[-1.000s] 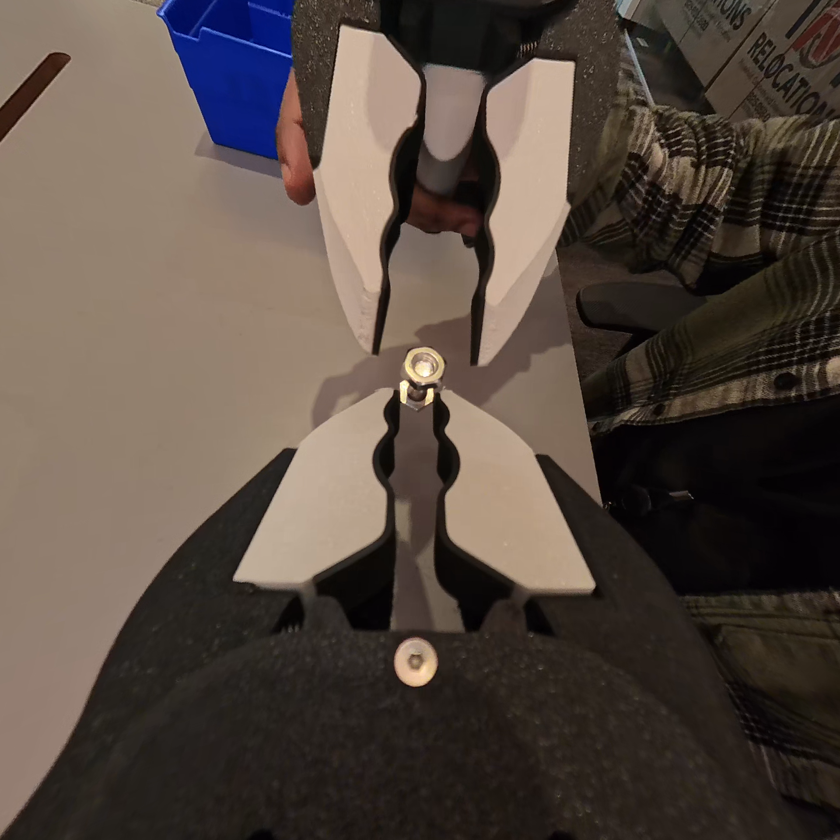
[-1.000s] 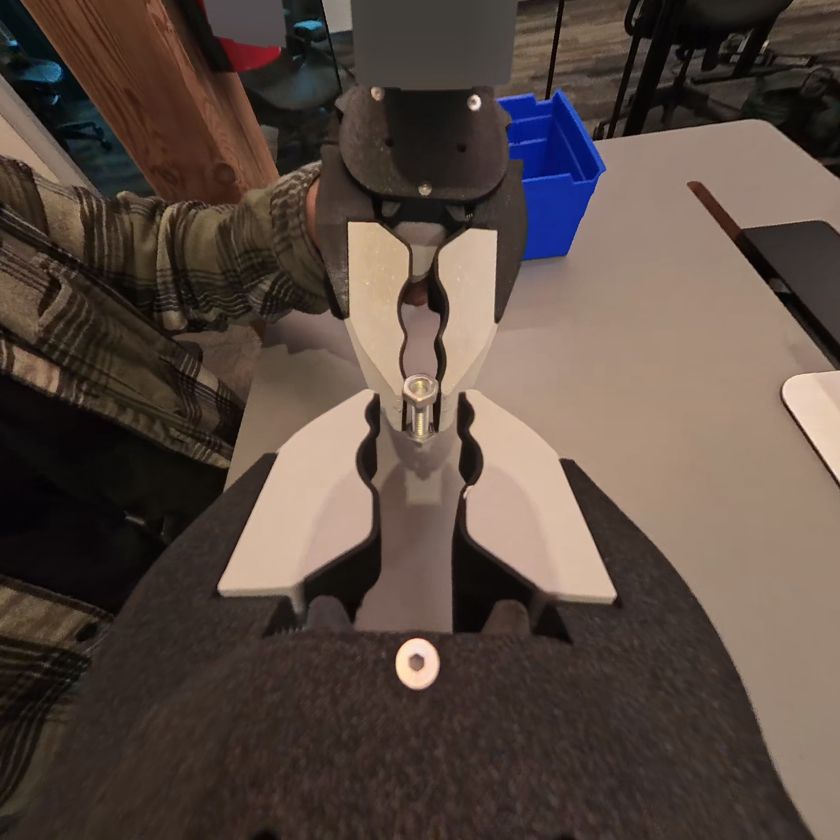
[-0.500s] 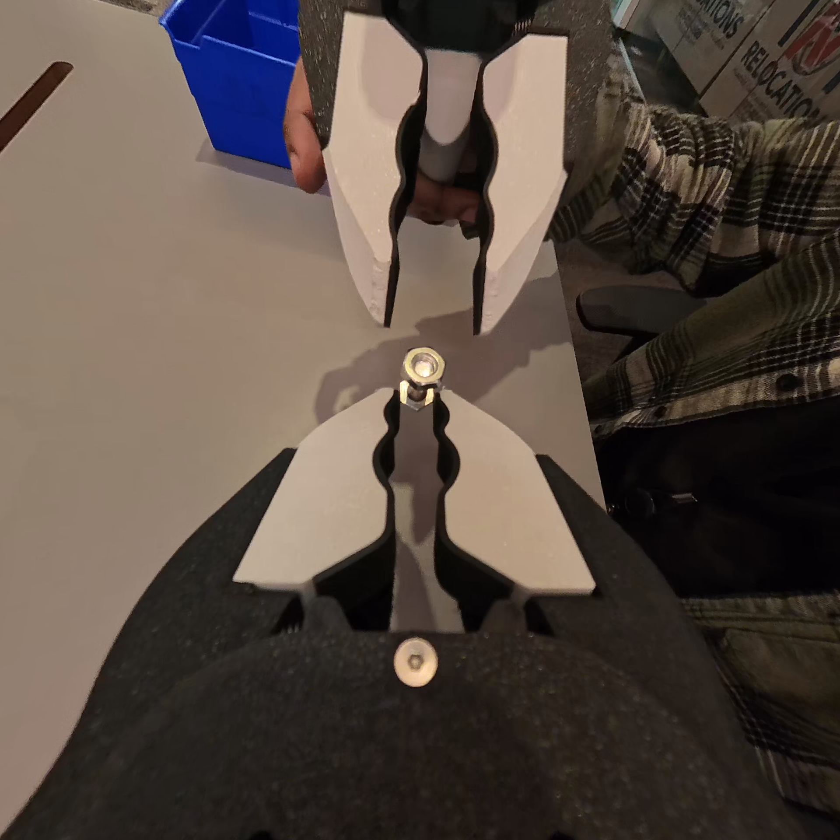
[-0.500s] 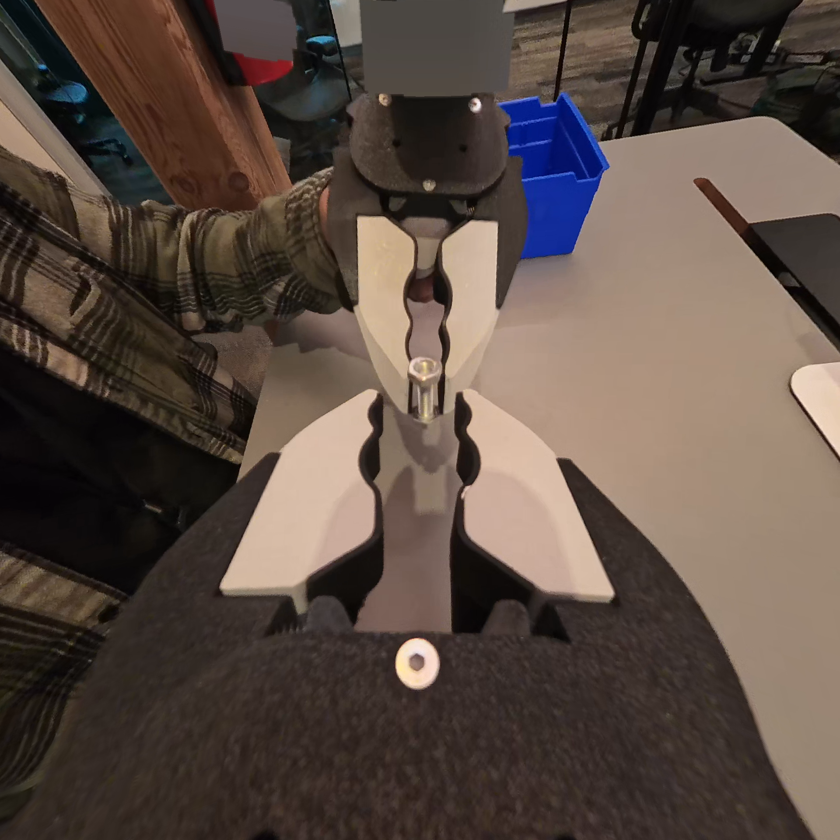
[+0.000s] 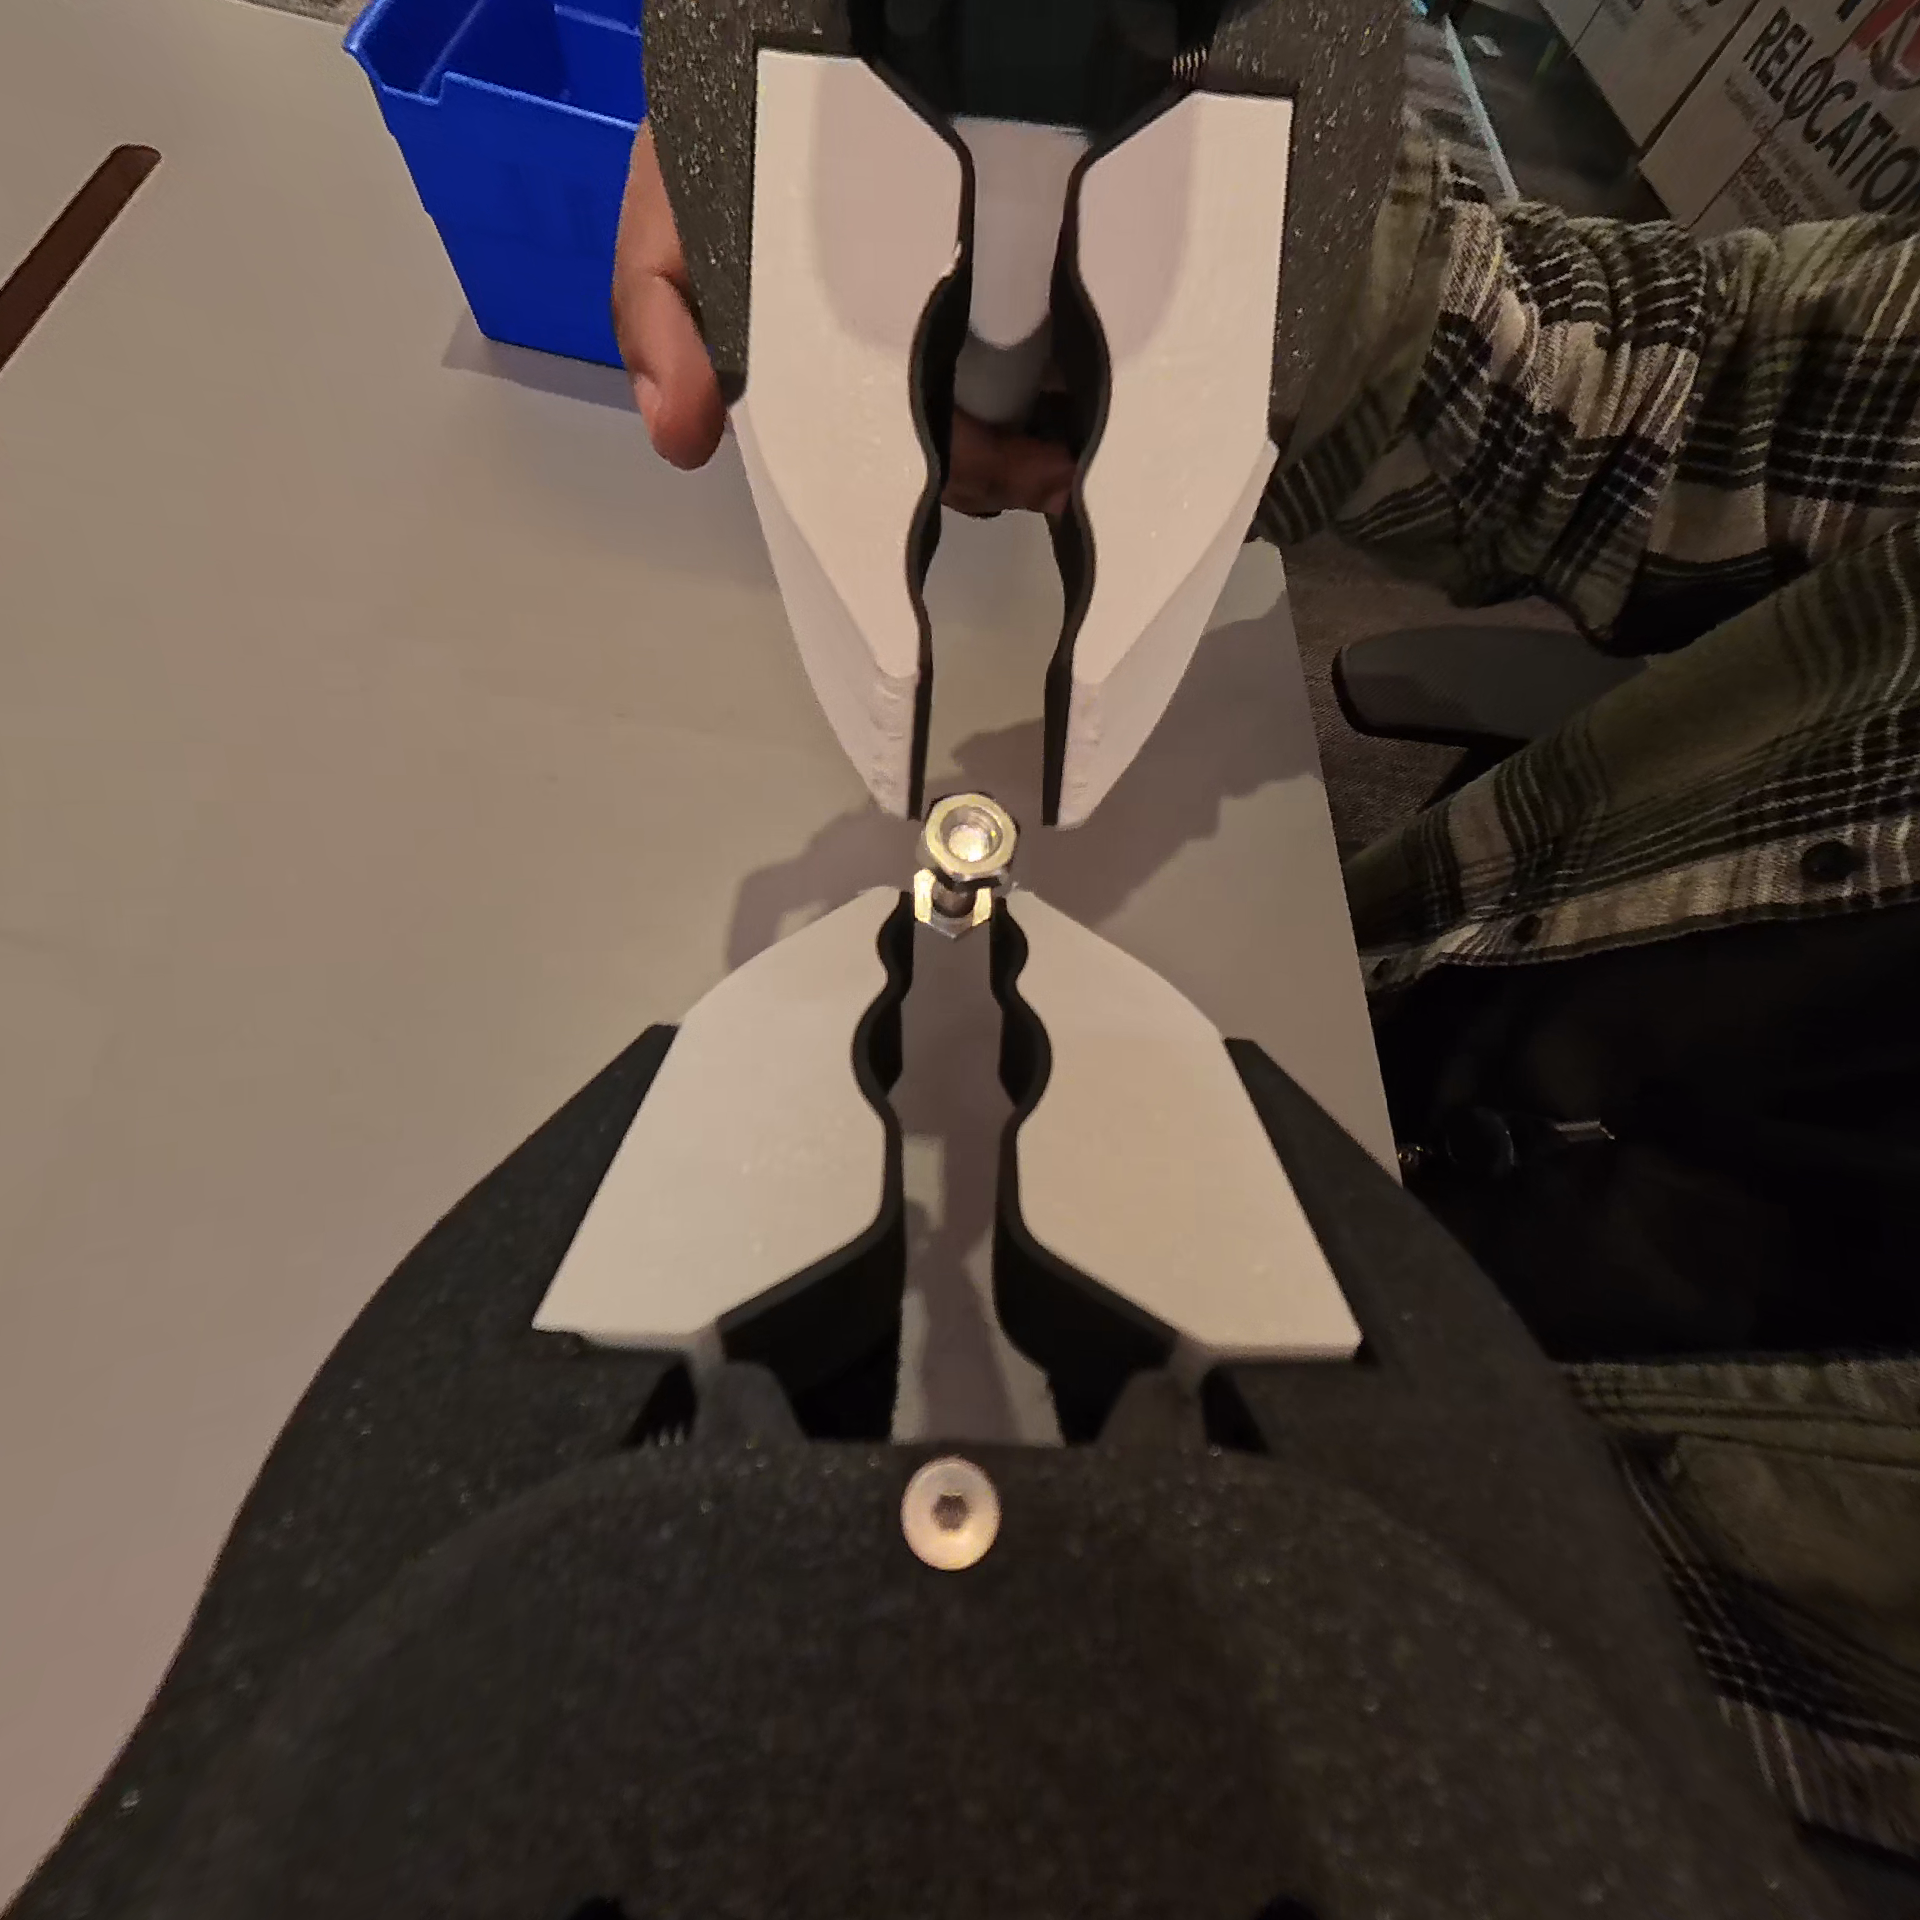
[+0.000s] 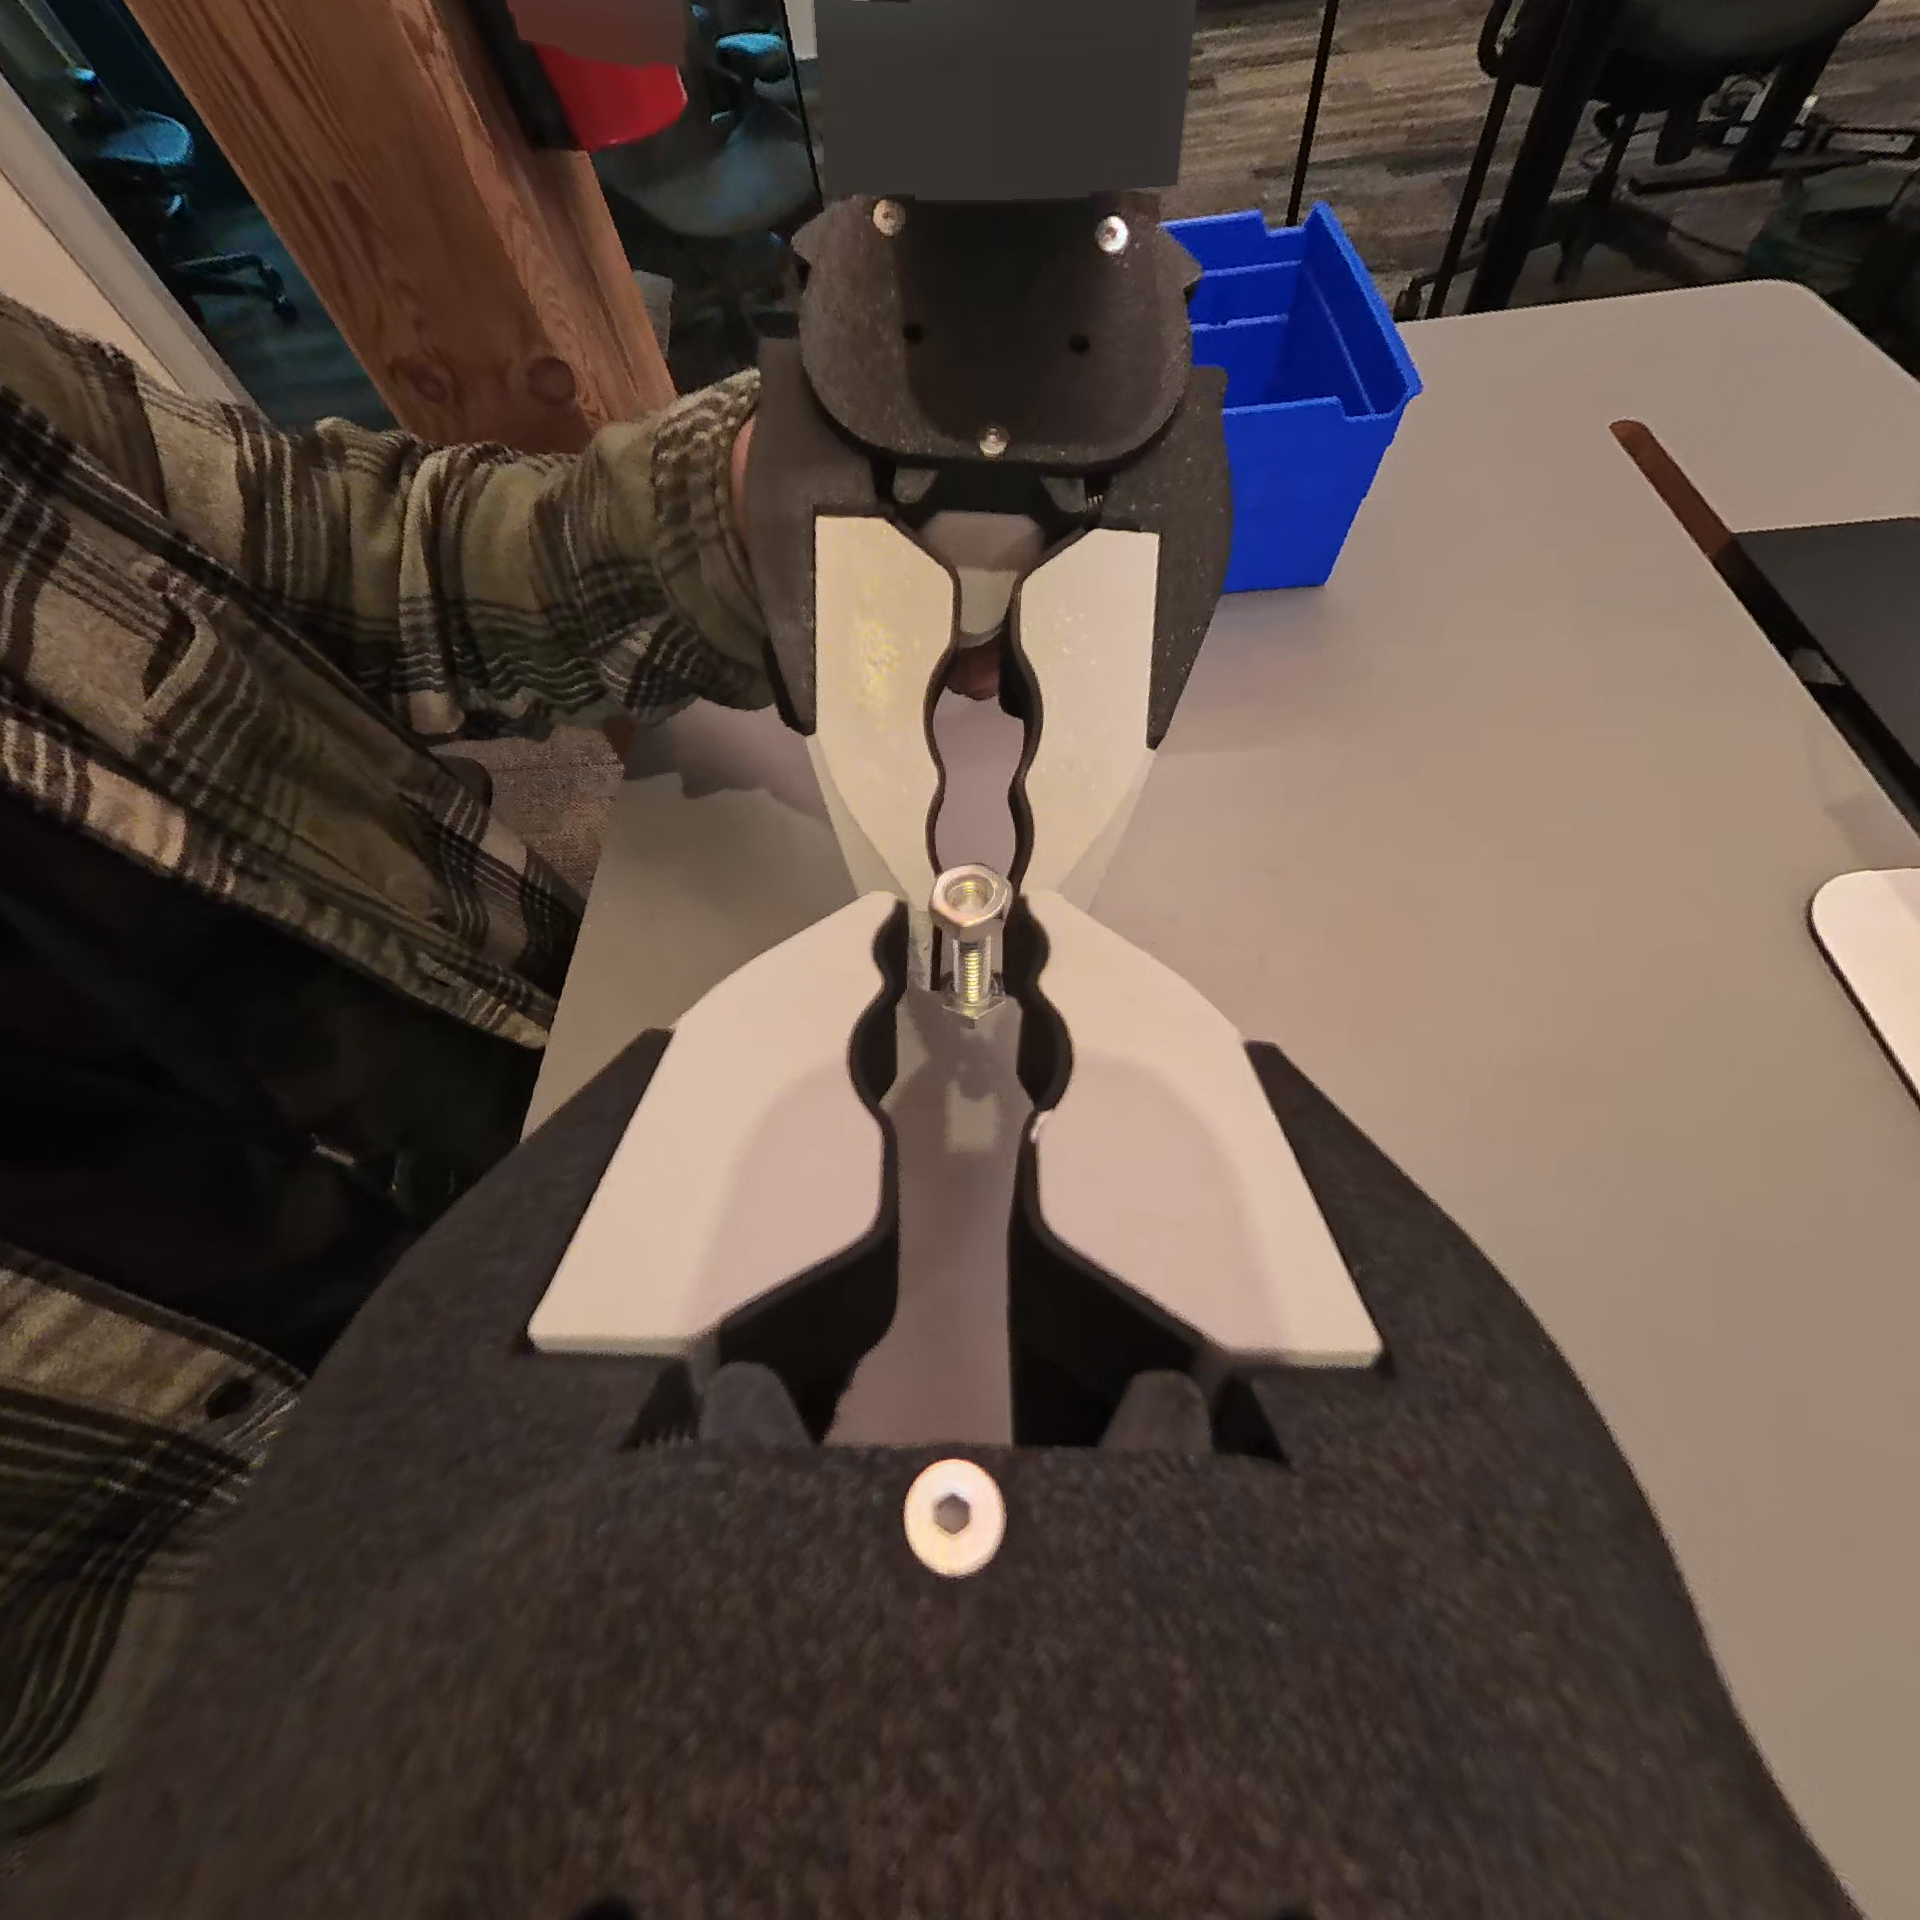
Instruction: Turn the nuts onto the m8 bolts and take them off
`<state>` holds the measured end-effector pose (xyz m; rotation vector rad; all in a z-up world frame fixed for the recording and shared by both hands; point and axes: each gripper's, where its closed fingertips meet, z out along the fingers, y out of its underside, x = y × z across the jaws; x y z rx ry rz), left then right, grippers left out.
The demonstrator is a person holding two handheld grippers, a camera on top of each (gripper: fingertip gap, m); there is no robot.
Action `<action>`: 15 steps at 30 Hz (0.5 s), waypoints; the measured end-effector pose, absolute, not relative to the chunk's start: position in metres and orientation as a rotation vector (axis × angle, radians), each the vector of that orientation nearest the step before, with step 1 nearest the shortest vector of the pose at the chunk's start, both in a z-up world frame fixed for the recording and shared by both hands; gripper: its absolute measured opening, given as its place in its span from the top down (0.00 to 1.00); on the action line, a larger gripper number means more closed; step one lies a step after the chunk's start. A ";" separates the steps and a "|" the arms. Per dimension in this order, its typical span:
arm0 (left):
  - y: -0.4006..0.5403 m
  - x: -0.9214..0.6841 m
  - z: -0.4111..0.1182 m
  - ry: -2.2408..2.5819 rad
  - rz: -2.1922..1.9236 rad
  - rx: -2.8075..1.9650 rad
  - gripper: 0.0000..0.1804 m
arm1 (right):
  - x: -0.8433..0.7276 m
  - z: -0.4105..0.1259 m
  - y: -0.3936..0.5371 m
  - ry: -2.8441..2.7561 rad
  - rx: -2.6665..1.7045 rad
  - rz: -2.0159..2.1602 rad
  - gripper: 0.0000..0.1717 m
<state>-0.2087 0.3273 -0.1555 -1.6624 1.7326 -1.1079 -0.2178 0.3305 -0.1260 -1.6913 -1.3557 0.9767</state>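
Note:
In the left wrist view my left gripper [image 5: 951,906] is shut on the hex head of a silver bolt [image 5: 948,916] and holds it upright above the grey table [image 5: 312,727]. A silver nut [image 5: 971,840] sits on the bolt's top end. My right gripper [image 5: 982,816] comes from the far side, its fingertips on either side of the nut, with a slim gap on one side. In the right wrist view my right gripper [image 6: 966,914] flanks the nut [image 6: 971,902]. The threaded shaft [image 6: 968,961] runs down to the left gripper [image 6: 966,992].
A blue bin [image 5: 520,187] stands on the table behind the grippers; it also shows in the right wrist view [image 6: 1299,416]. A person's plaid sleeve [image 5: 1610,520] lies past the table's edge. A dark flat object [image 6: 1849,603] and a white one [image 6: 1870,977] lie to the right. My two grippers' fingertips are within a few centimetres of each other.
My right gripper has moved in to the nut and its jaws have narrowed around it. My left gripper has kept its hold on the bolt head and stayed in place.

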 end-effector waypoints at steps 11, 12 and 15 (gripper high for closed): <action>0.329 -0.208 -0.157 1.709 -1.133 -1.672 0.93 | -0.219 -0.130 0.323 -1.383 -1.717 0.977 0.80; 0.329 -0.208 -0.157 1.707 -1.138 -1.674 0.93 | -0.219 -0.130 0.323 -1.384 -1.720 0.976 0.80; 0.330 -0.208 -0.156 1.697 -1.147 -1.676 0.93 | -0.217 -0.130 0.323 -1.383 -1.726 0.965 0.79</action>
